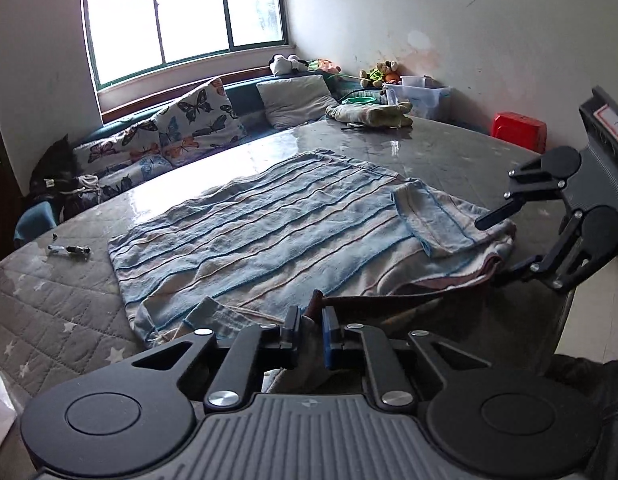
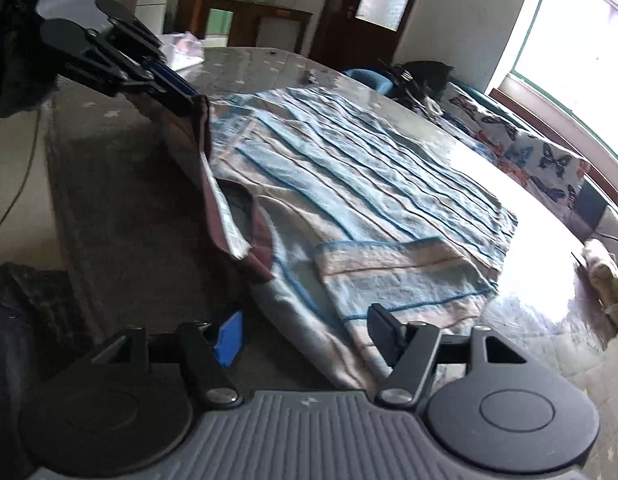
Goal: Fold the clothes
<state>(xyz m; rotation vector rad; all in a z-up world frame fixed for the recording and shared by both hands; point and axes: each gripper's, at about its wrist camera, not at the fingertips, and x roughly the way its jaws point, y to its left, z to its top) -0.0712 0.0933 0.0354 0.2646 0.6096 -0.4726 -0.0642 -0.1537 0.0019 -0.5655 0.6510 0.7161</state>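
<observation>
A blue and white striped shirt lies spread flat on the grey table, one sleeve folded onto its body. My left gripper is shut on the shirt's maroon collar edge at the near side and lifts it slightly. My right gripper is open at the shirt's right shoulder, one finger above the folded sleeve and one below the cloth edge. In the right wrist view the shirt spreads ahead, my right gripper straddles its near edge, and the left gripper pinches the collar at upper left.
A folded pale garment lies at the table's far edge. A small metal object lies on the quilted cover at left. A bench with butterfly cushions, a plastic bin and a red stool stand beyond the table.
</observation>
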